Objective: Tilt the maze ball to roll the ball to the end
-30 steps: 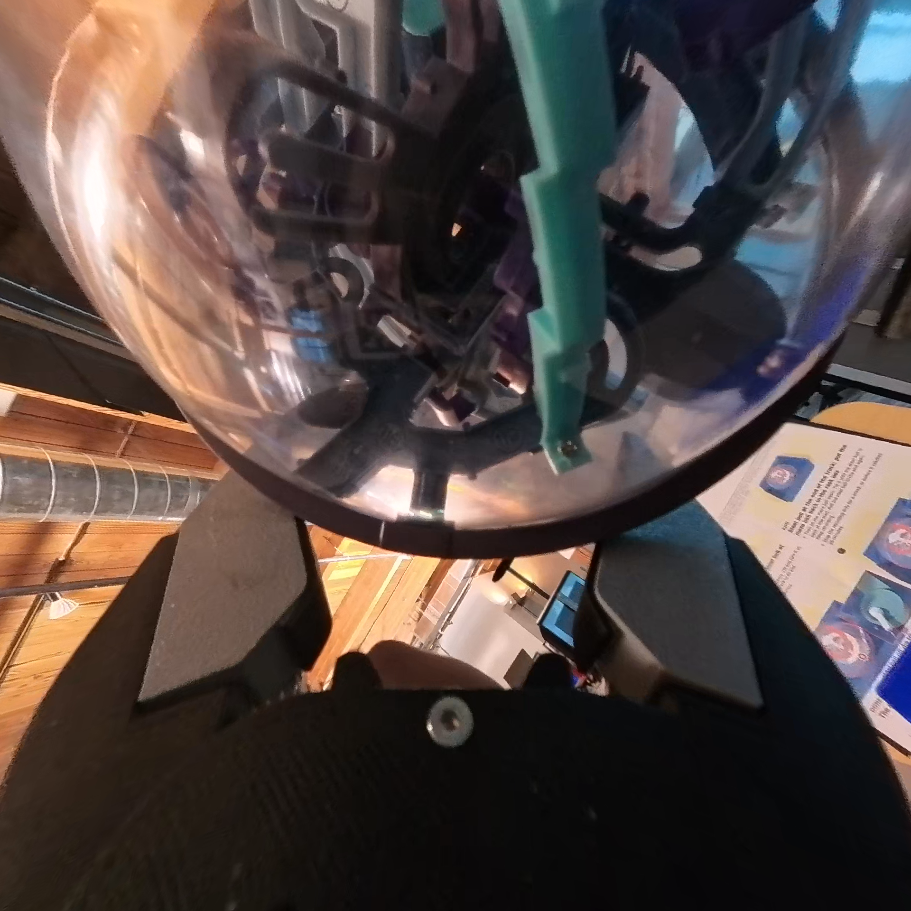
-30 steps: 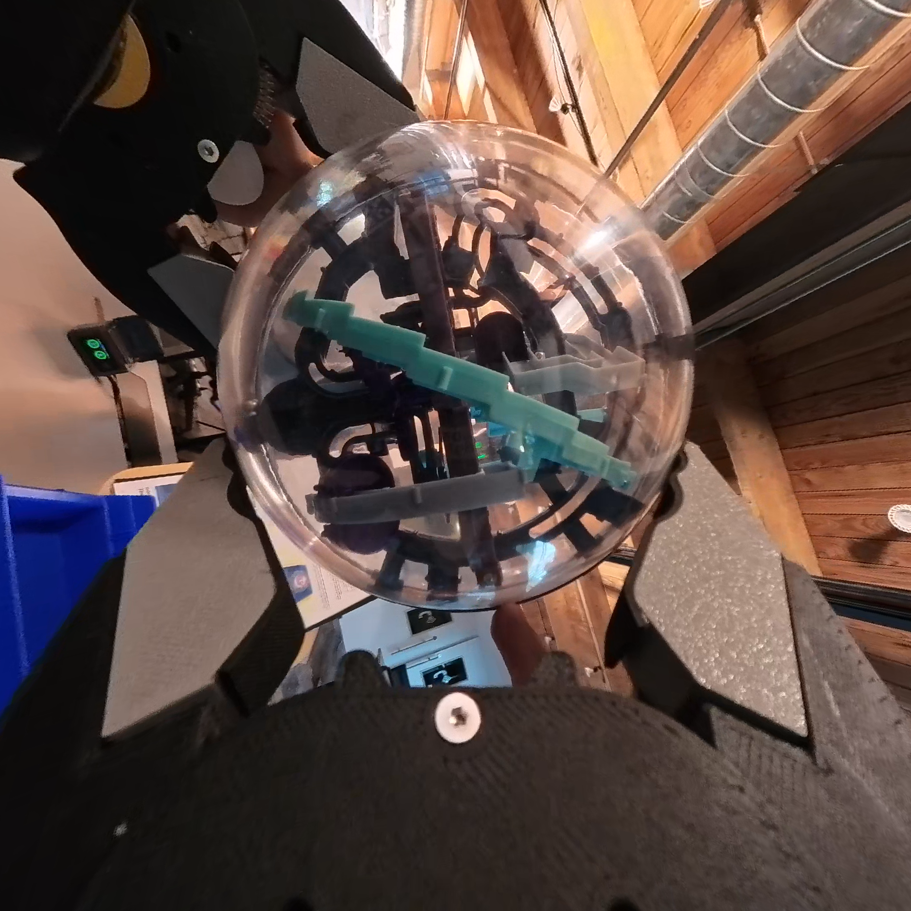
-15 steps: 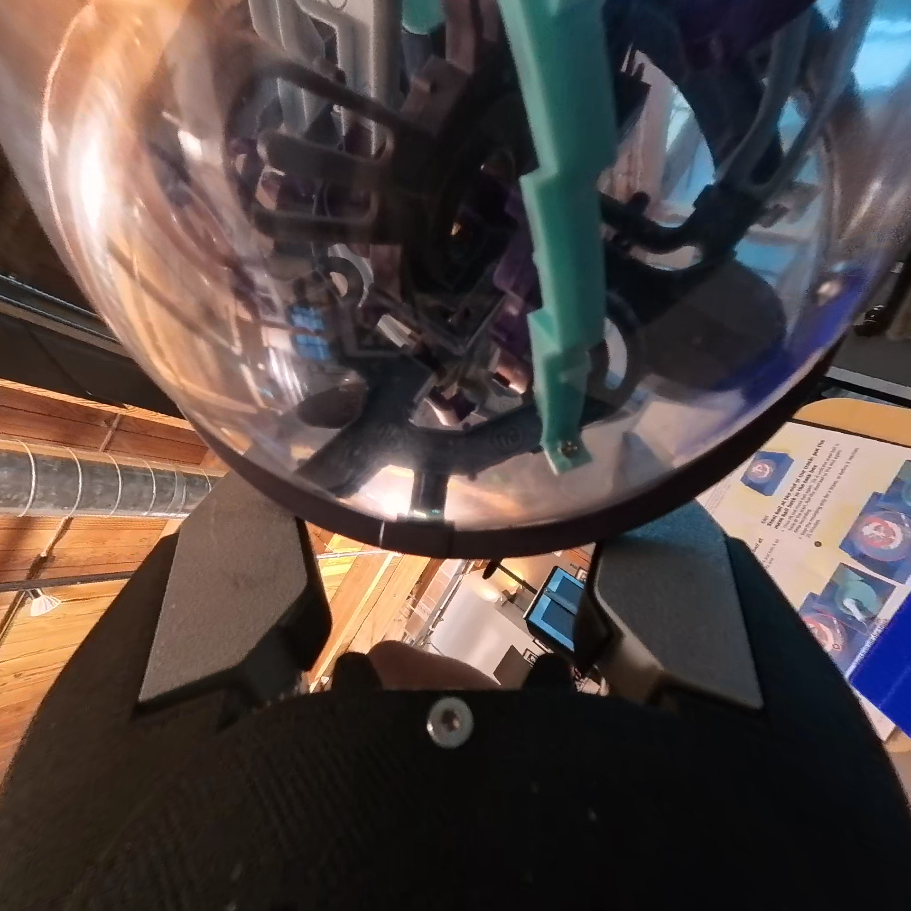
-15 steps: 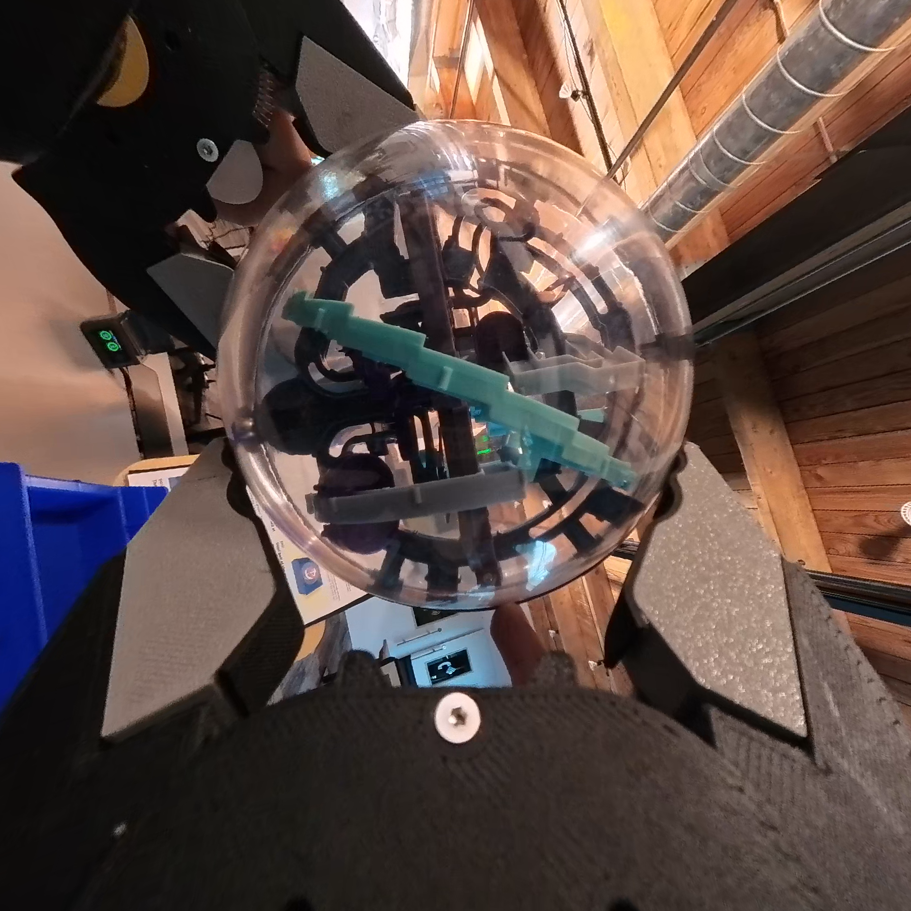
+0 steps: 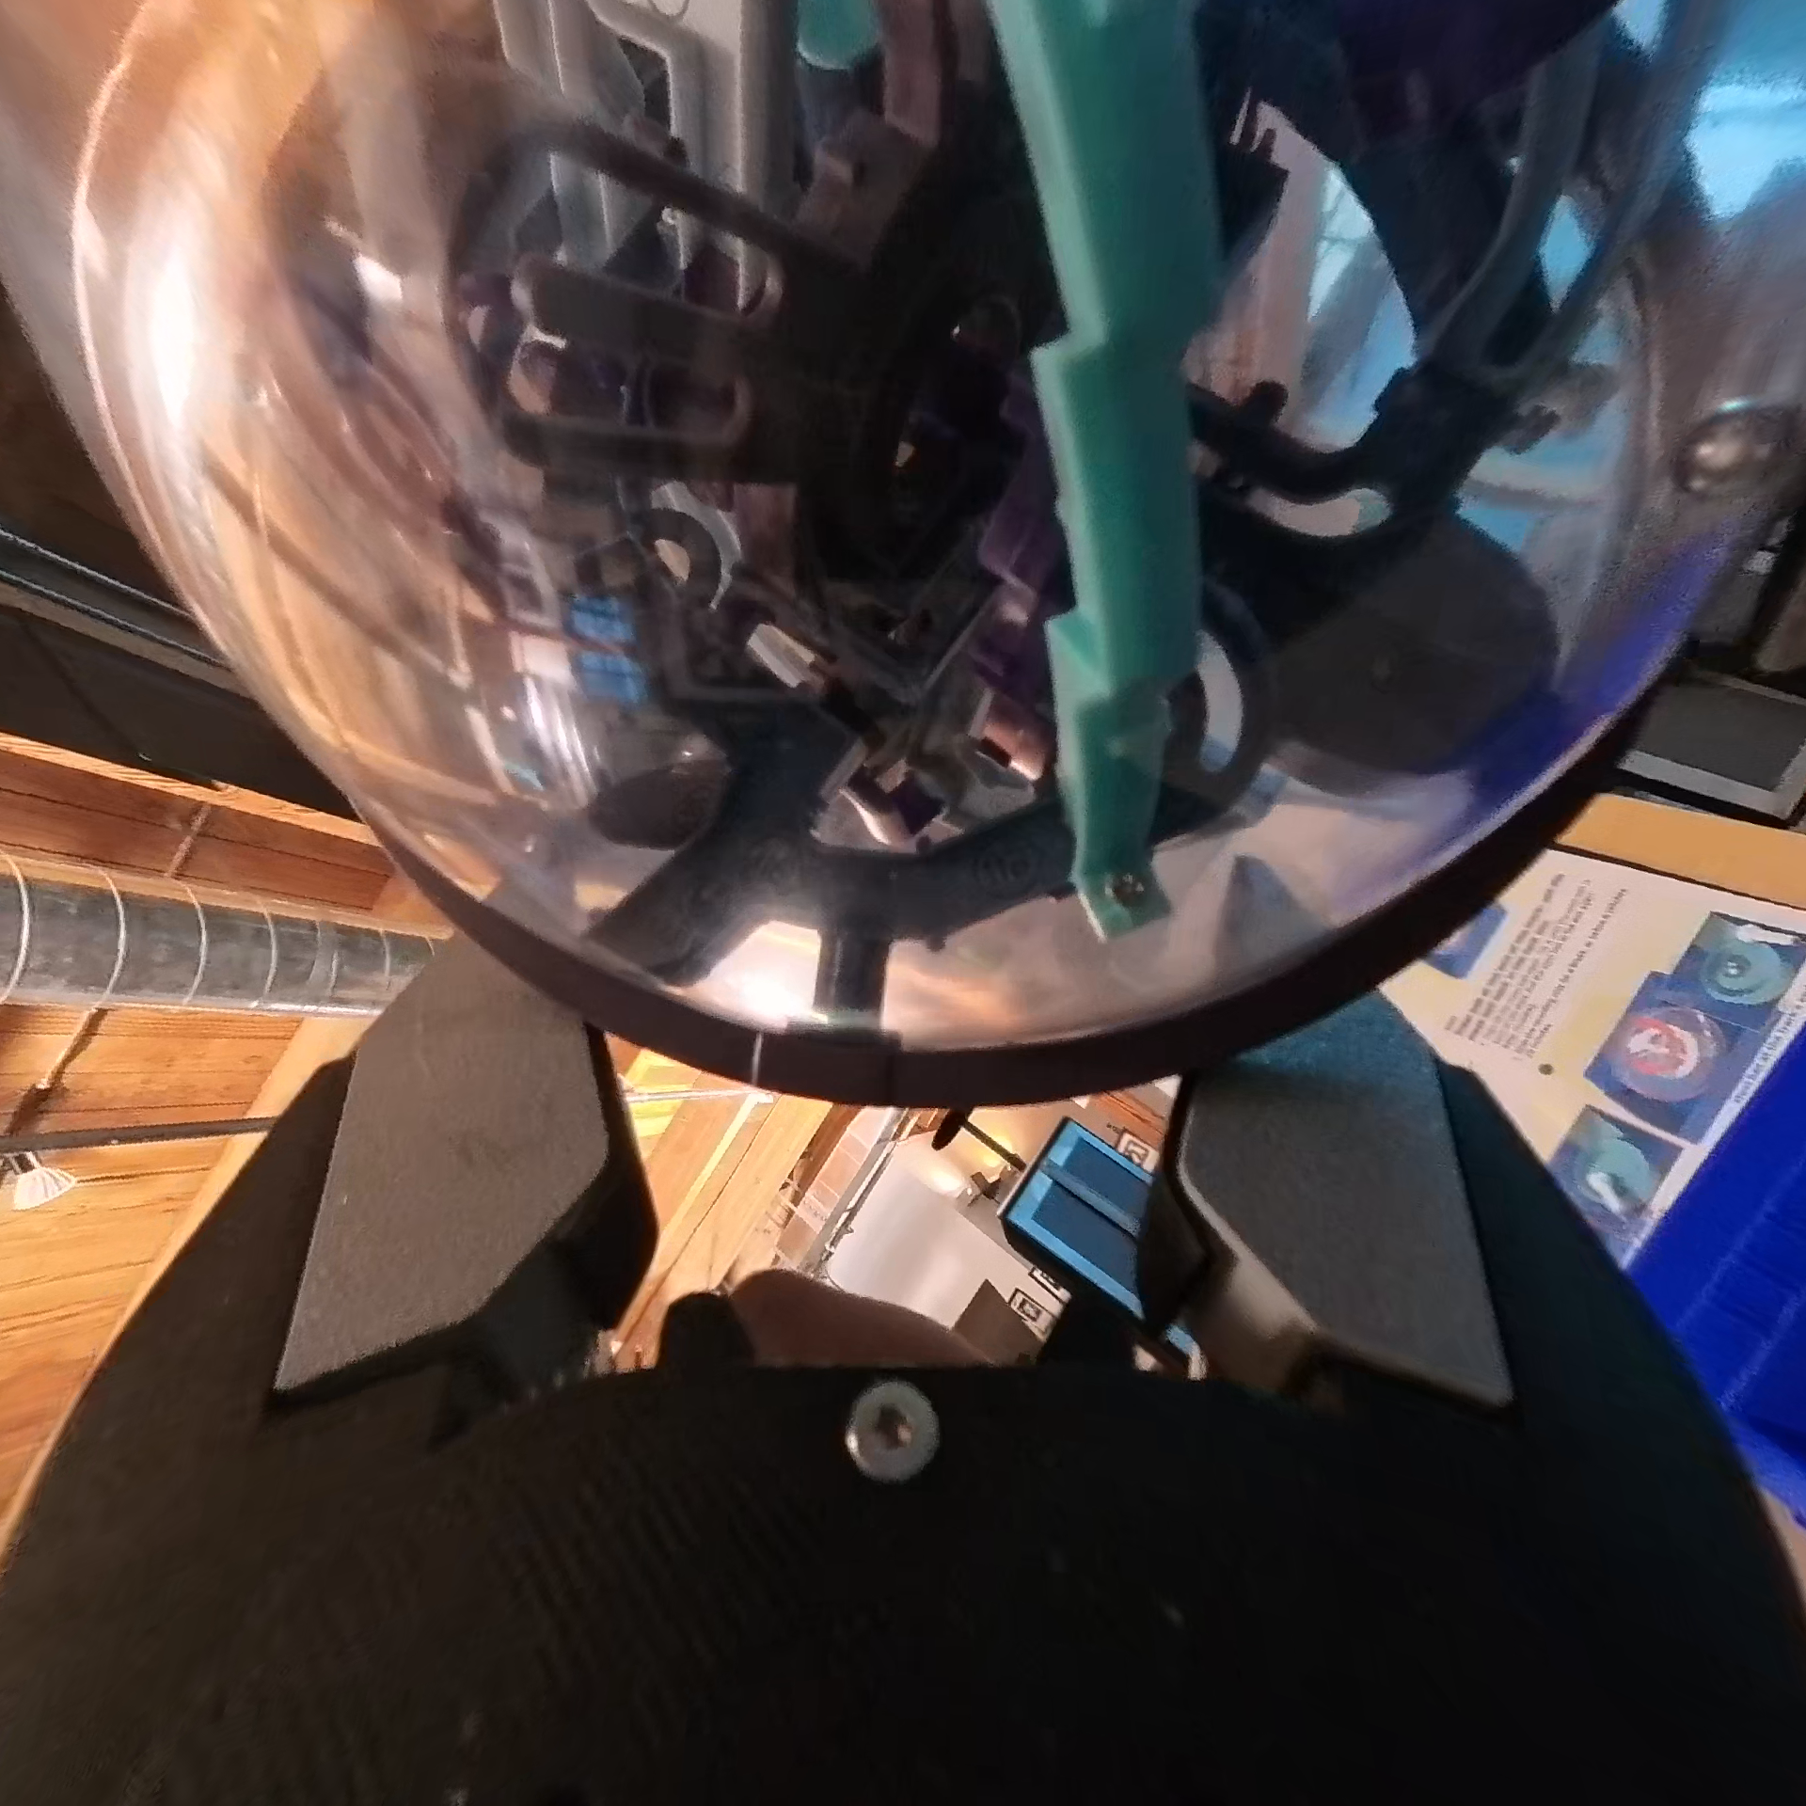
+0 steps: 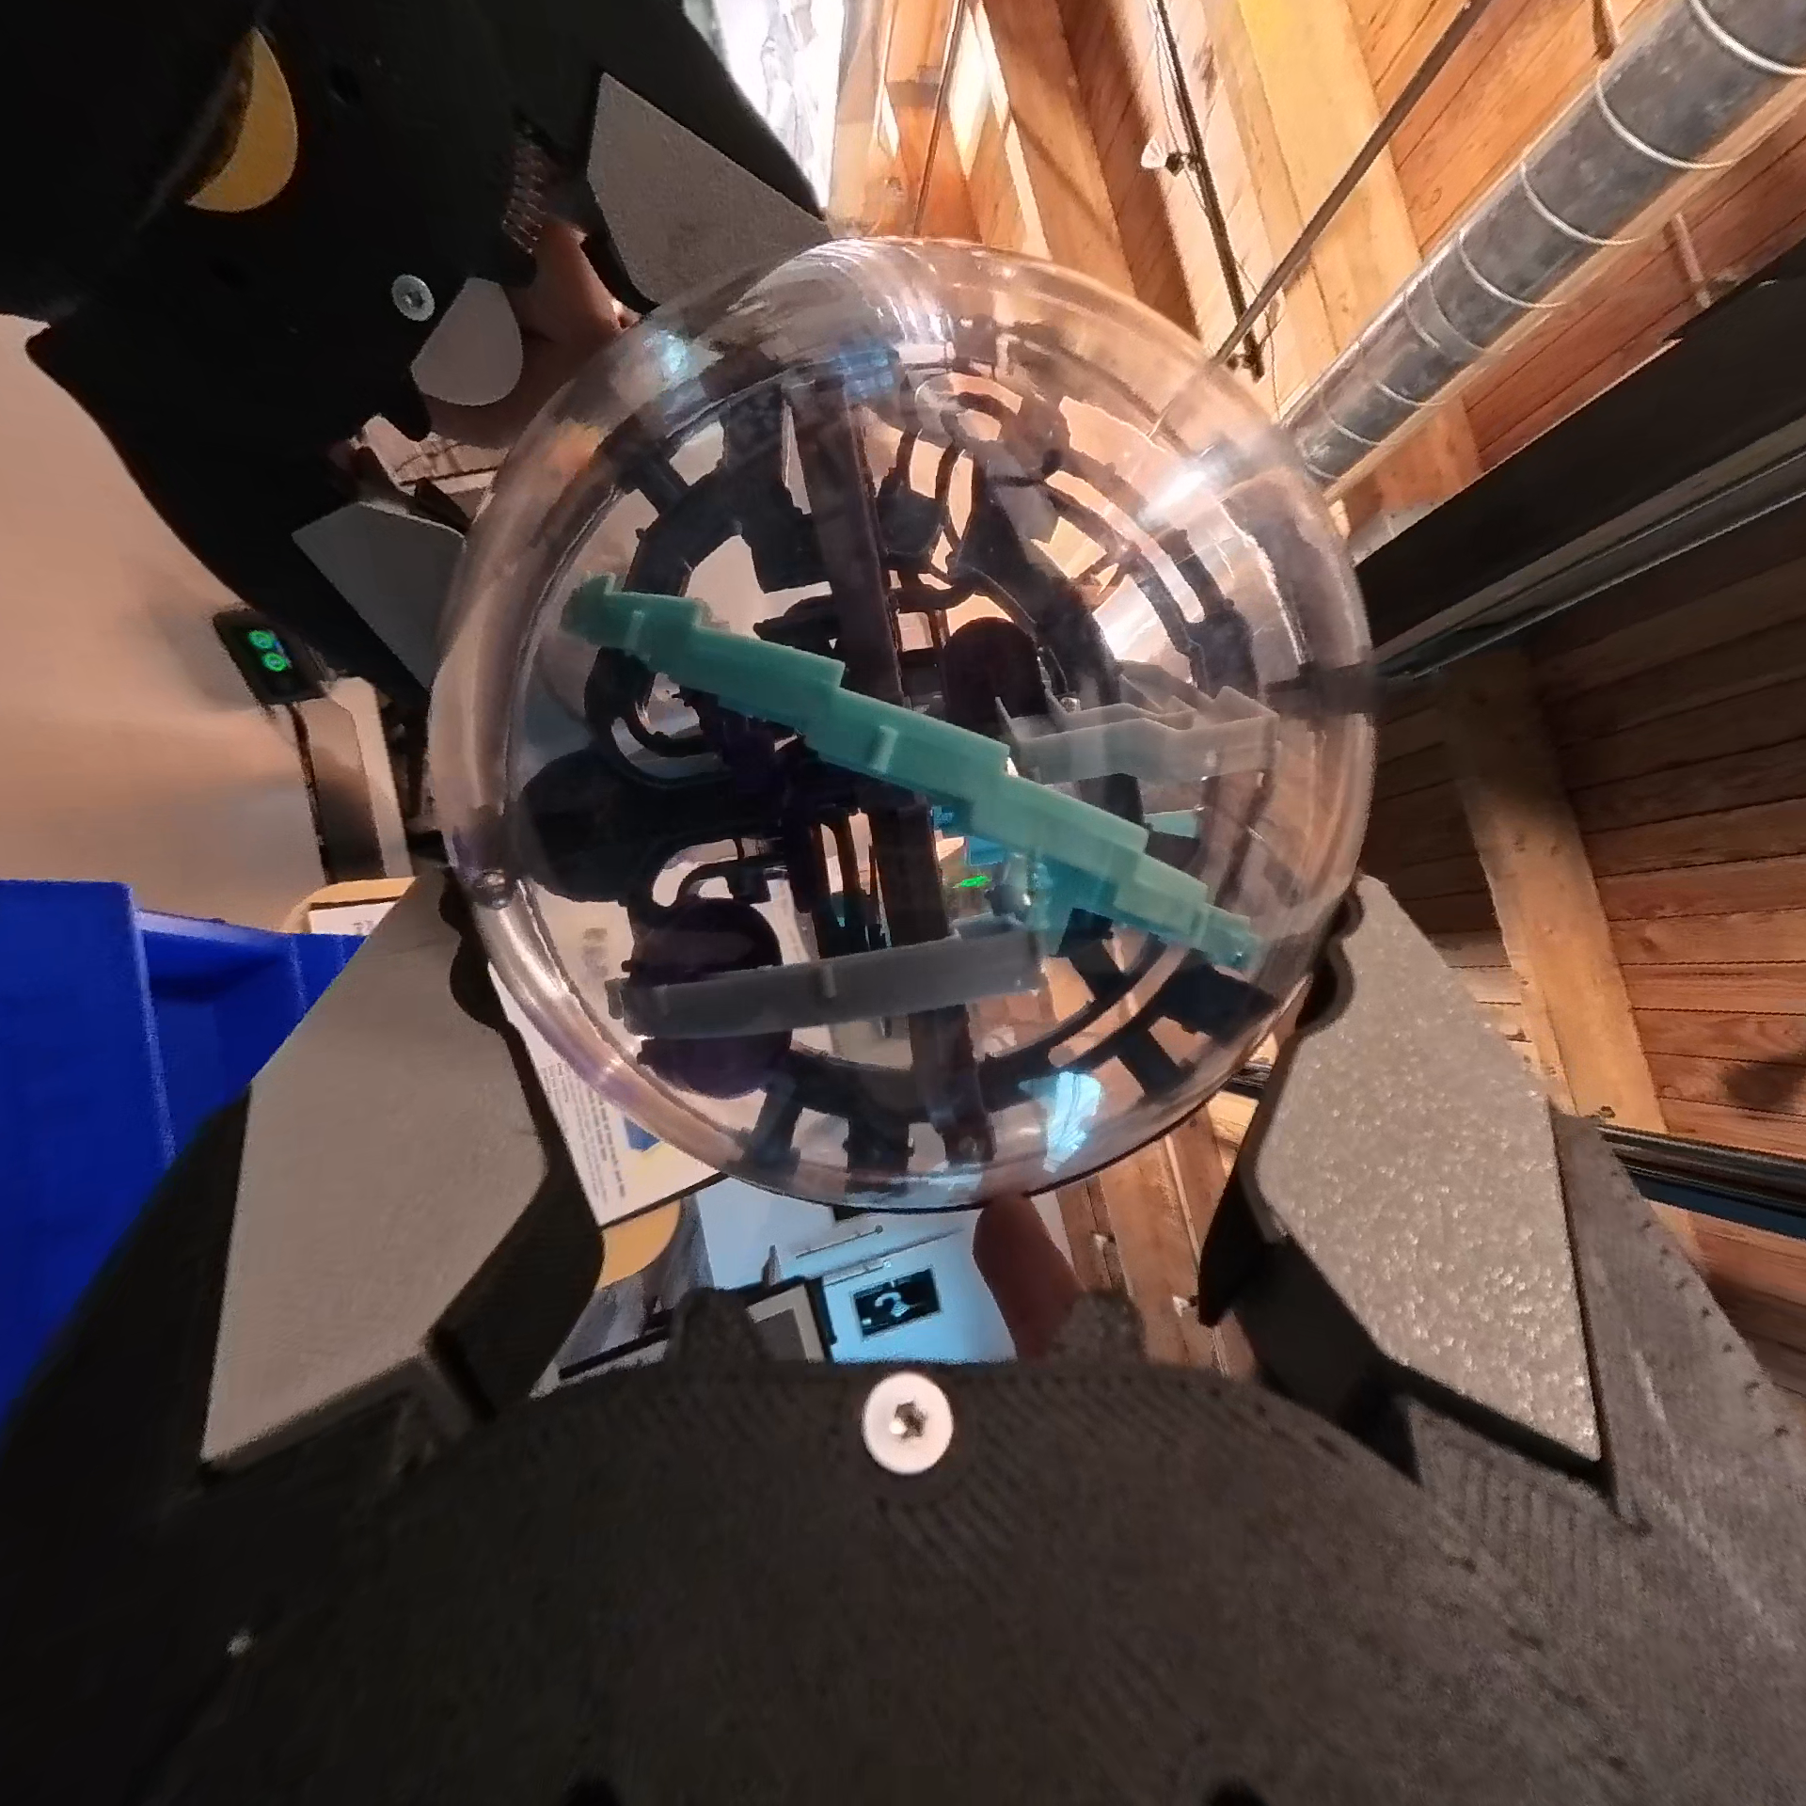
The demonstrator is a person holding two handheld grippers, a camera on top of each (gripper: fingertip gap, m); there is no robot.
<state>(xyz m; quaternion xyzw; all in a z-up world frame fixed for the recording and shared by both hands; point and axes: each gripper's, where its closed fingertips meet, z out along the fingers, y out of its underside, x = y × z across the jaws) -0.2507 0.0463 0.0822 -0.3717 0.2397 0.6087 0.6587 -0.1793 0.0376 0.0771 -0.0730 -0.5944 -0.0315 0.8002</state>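
Observation:
The maze ball (image 6: pixel 899 723) is a clear sphere with black tracks, grey ledges and a teal stepped track (image 6: pixel 909 772) inside. It is held up in the air between both grippers. My right gripper (image 6: pixel 899 919) is shut on it, with its grey pads (image 6: pixel 391 1095) pressing the lower left and lower right sides. My left gripper (image 6: pixel 533 371) grips its upper left side. In the left wrist view the maze ball (image 5: pixel 782 489) fills the top, and my left gripper (image 5: pixel 889 1055) has both pads (image 5: pixel 459 1143) against its dark seam. I cannot pick out the small rolling ball.
A blue bin (image 6: pixel 98 1026) is at the left, and also shows in the left wrist view (image 5: pixel 1740 1222) at the right. A printed sheet (image 5: pixel 1612 977) lies on a tan table. A wooden wall and a metal duct (image 6: pixel 1564 225) are behind.
Both grippers and the ball have swung together a little. The blue bin has come further into both views. The grips on the ball are unchanged.

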